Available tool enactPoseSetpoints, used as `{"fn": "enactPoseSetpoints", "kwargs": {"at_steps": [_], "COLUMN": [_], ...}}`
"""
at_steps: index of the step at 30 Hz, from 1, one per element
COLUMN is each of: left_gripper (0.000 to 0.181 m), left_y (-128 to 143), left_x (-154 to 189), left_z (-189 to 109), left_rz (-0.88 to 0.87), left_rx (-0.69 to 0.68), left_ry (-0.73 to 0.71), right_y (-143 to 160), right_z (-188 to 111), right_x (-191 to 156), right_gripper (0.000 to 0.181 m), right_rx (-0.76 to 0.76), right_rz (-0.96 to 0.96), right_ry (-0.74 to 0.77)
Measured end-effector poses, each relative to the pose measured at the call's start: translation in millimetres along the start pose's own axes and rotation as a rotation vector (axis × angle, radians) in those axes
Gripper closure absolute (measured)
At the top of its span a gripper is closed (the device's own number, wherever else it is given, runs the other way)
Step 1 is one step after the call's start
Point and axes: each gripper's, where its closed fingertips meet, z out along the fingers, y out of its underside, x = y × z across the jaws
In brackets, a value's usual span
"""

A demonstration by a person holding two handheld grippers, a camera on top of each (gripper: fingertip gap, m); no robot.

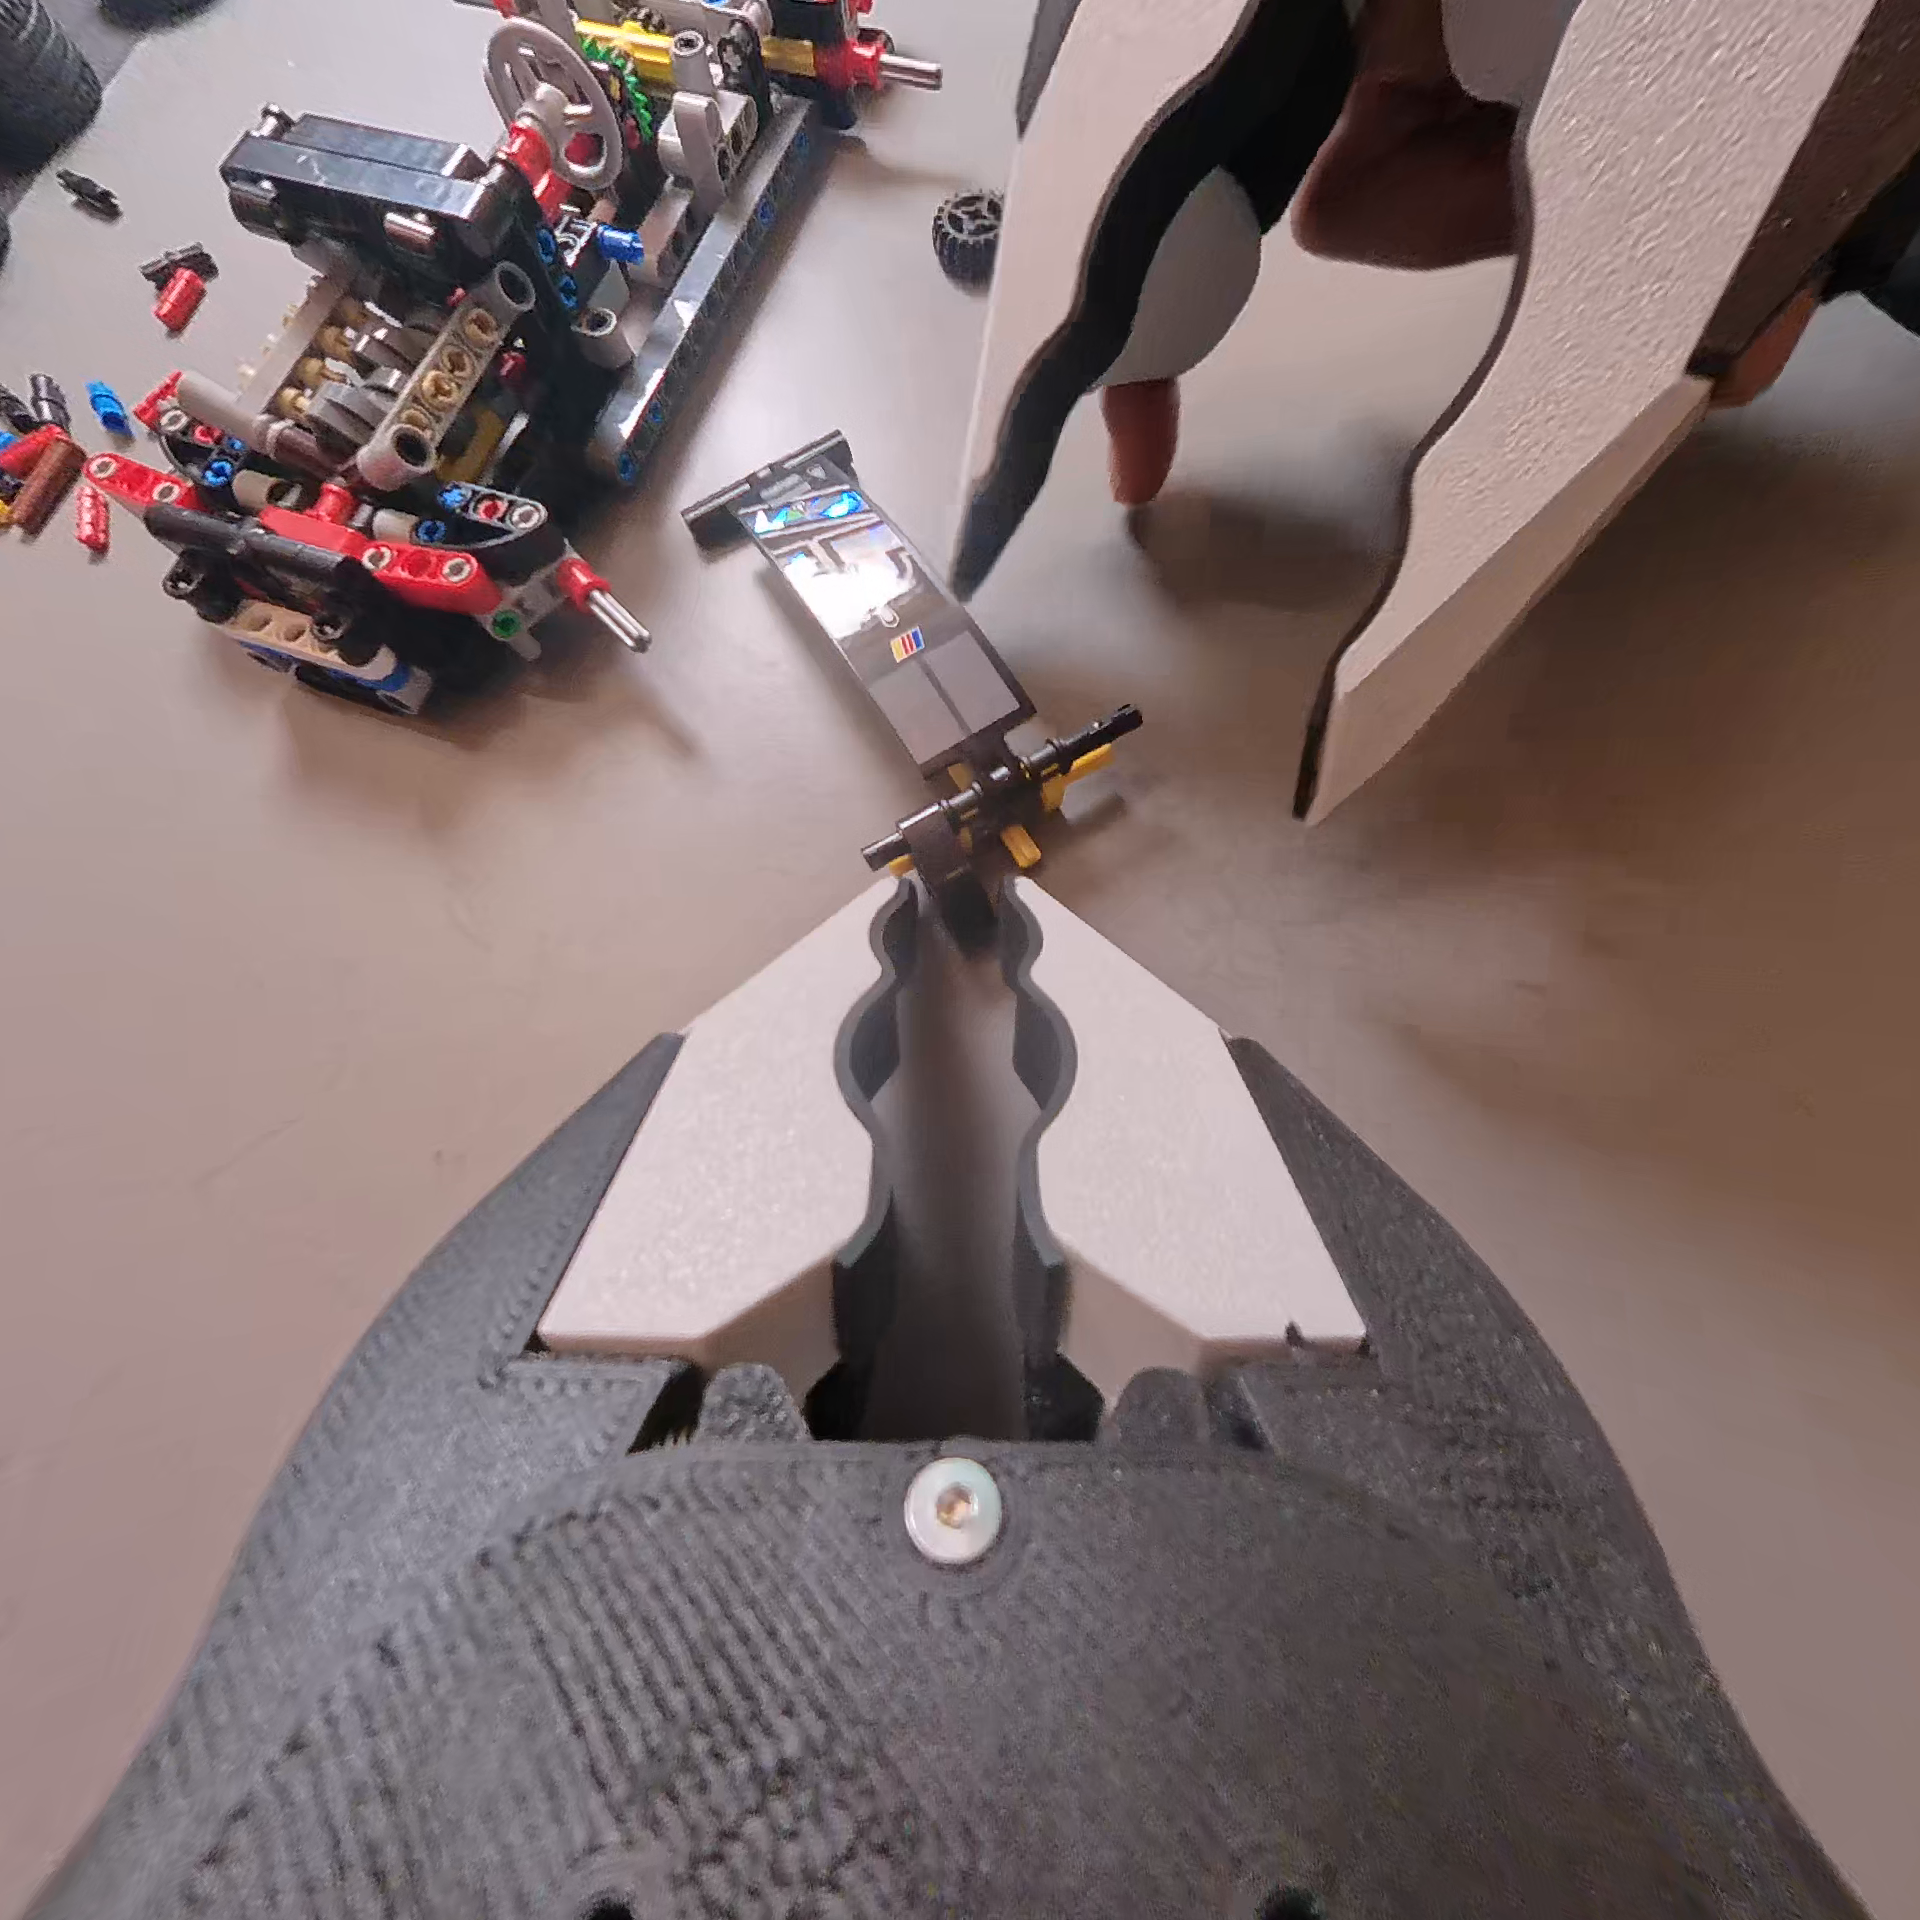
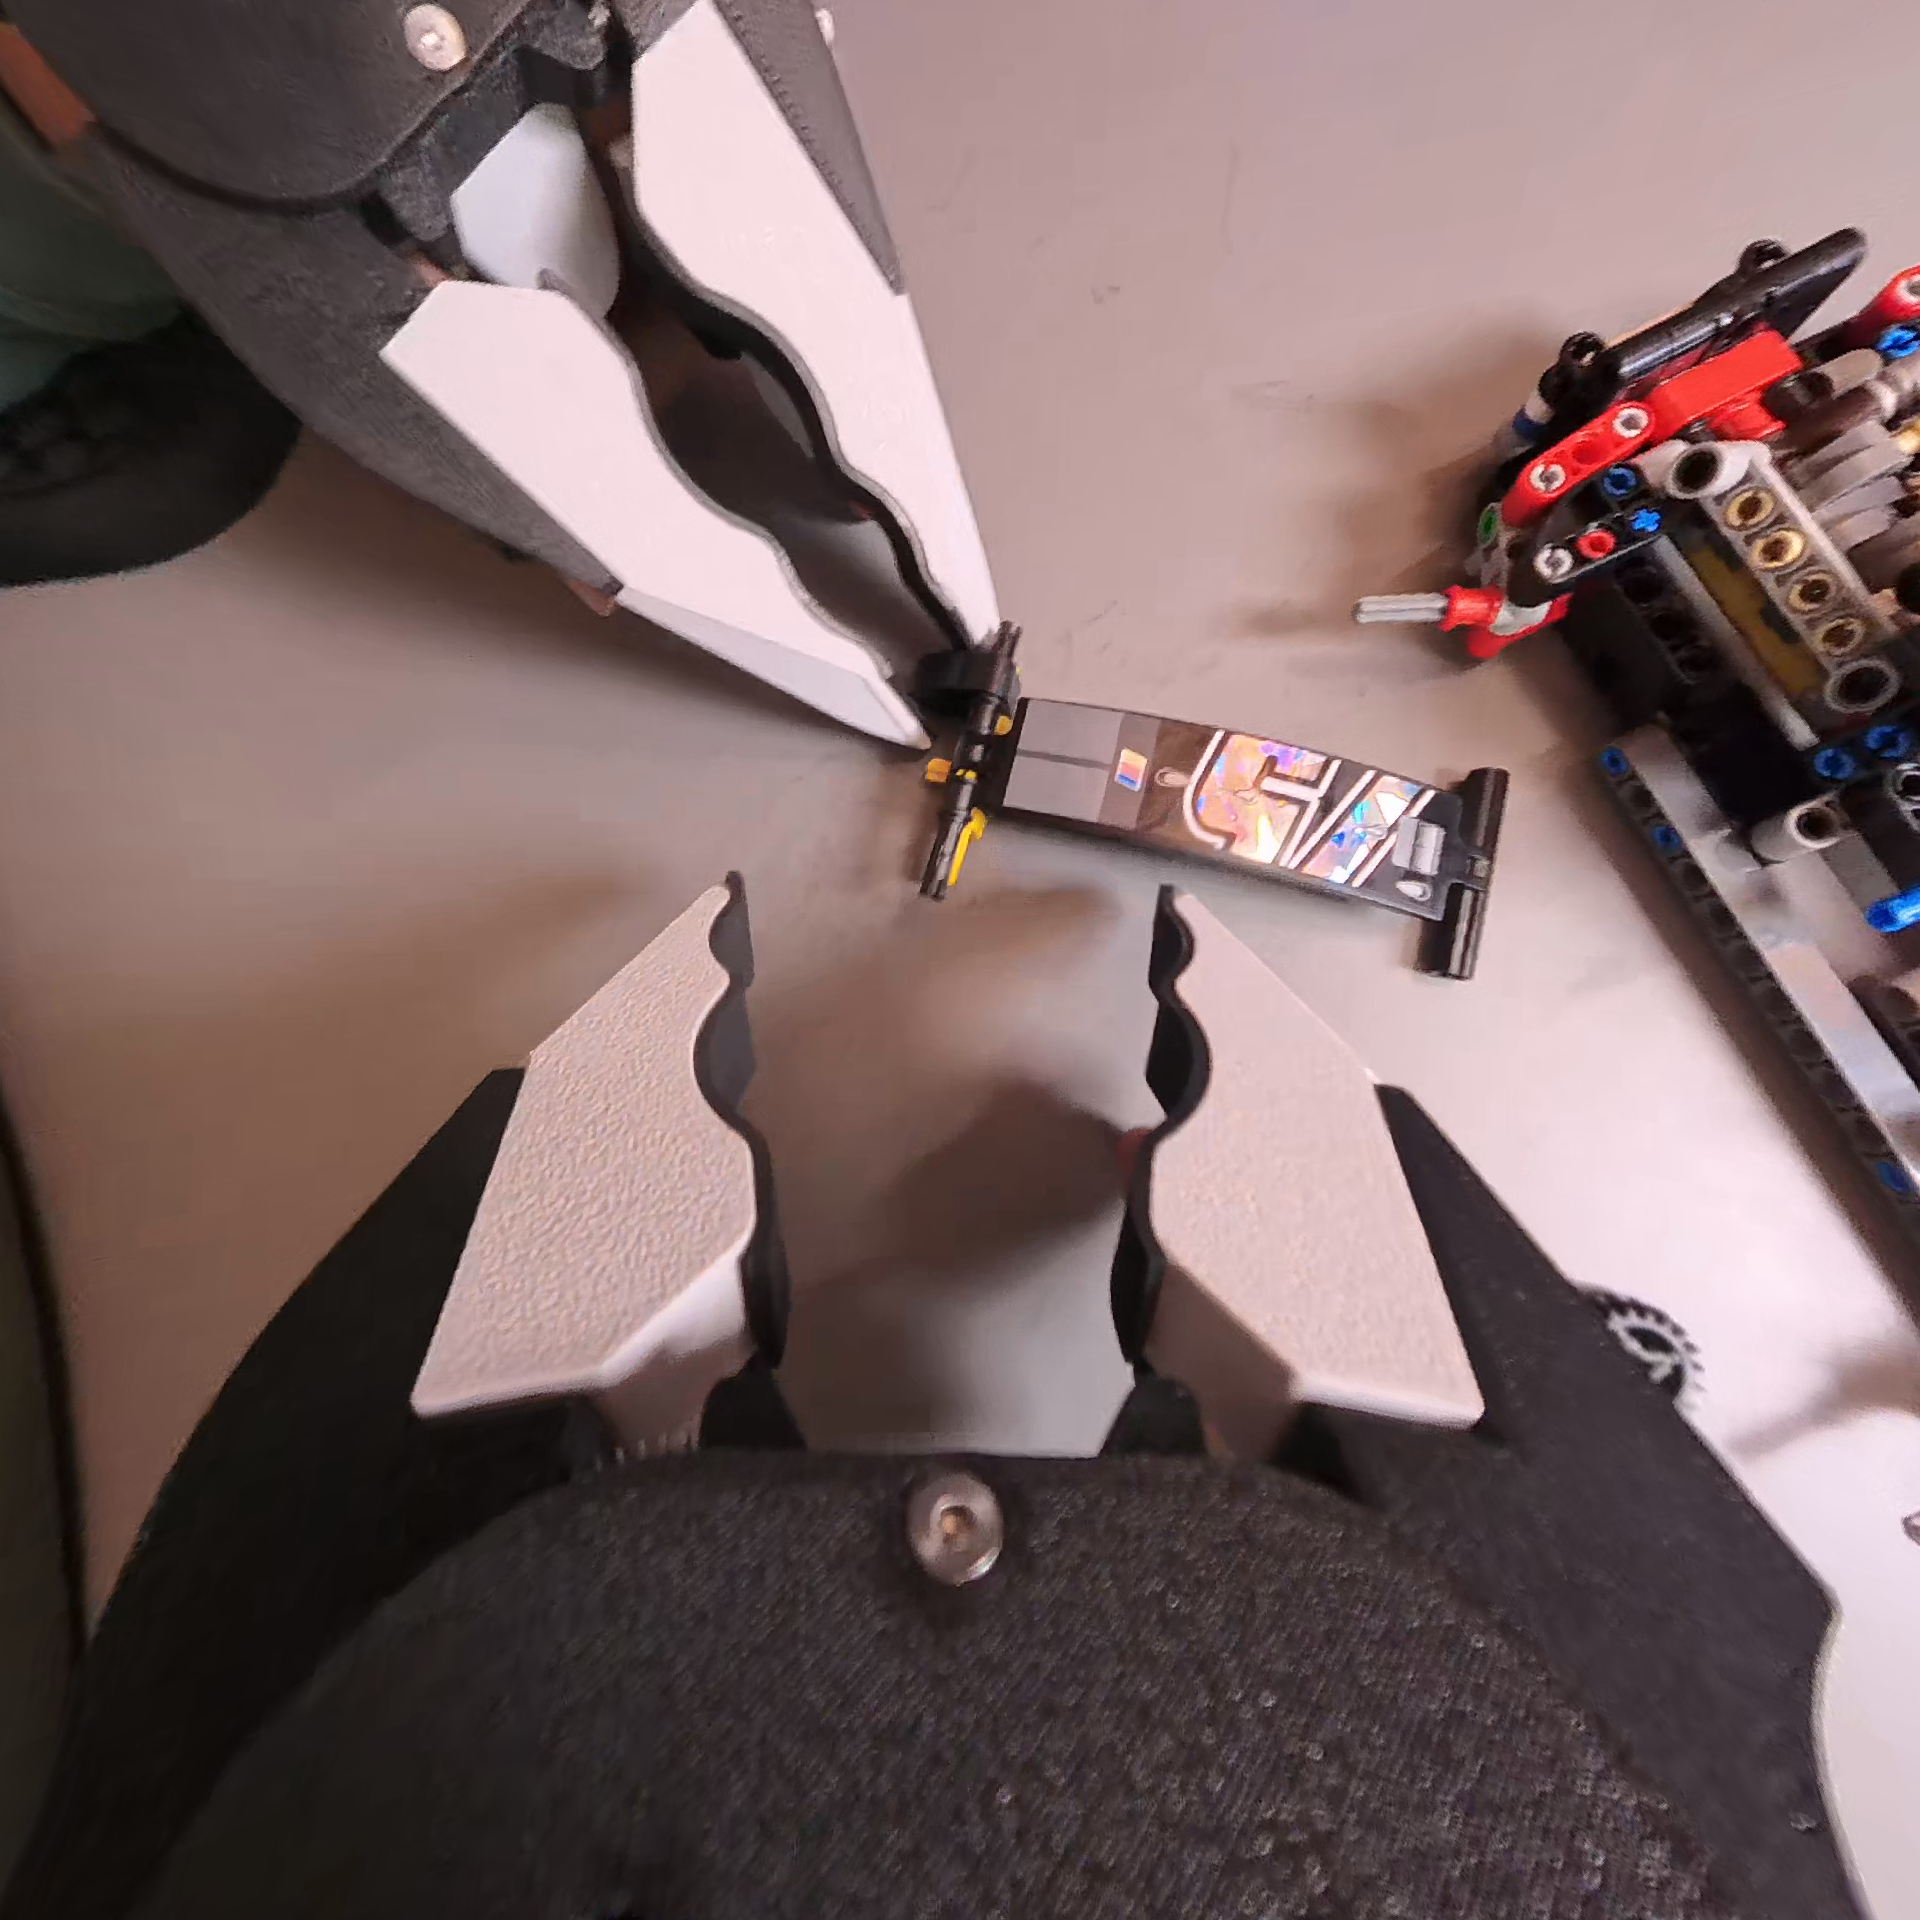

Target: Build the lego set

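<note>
A long black panel (image 1: 883, 592) with a shiny sticker lies flat on the table. A black axle with yellow pieces (image 1: 997, 790) crosses its near end. My left gripper (image 1: 961, 896) is shut on a small black connector (image 1: 951, 852) at that axle end; it also shows in the right wrist view (image 2: 956, 686), gripping the same end of the panel (image 2: 1226, 800). My right gripper (image 2: 948, 899) is open and empty, its tips just short of the panel's long side. It shows in the left wrist view (image 1: 1138, 691) above and to the right of the panel.
The partly built car chassis (image 1: 416, 364) stands to the left of the panel, at the right edge in the right wrist view (image 2: 1714, 571). Several small loose pieces (image 1: 62, 457) lie at its left. A black gear (image 1: 966, 234) and a tyre (image 1: 42, 94) lie farther off. My right fingertips sit around 5 centimetres from my left ones.
</note>
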Motion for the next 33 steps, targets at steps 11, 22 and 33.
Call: {"fn": "enactPoseSetpoints", "kwargs": {"at_steps": [11, 22, 33], "left_gripper": [0.173, 0.158, 0.15], "left_y": [-7.7, -15.9, -60.5], "left_x": [-4.0, -20.0, 45.1], "left_z": [8.1, -19.7, -55.3], "left_rz": [0.117, 0.058, -0.01], "left_rx": [0.016, 0.117, 0.396], "left_ry": [0.024, 0.0, 0.278], "right_y": [57.0, 43.9, -59.0], "right_z": [-78.0, -62.4, -57.4], "right_x": [101.9, 92.8, -43.7], "right_gripper": [0.125, 0.163, 0.163], "right_rx": [-0.134, -0.031, 0.62], "right_rz": [-0.1, -0.182, -0.426], "right_ry": [0.178, 0.136, -0.17]}}
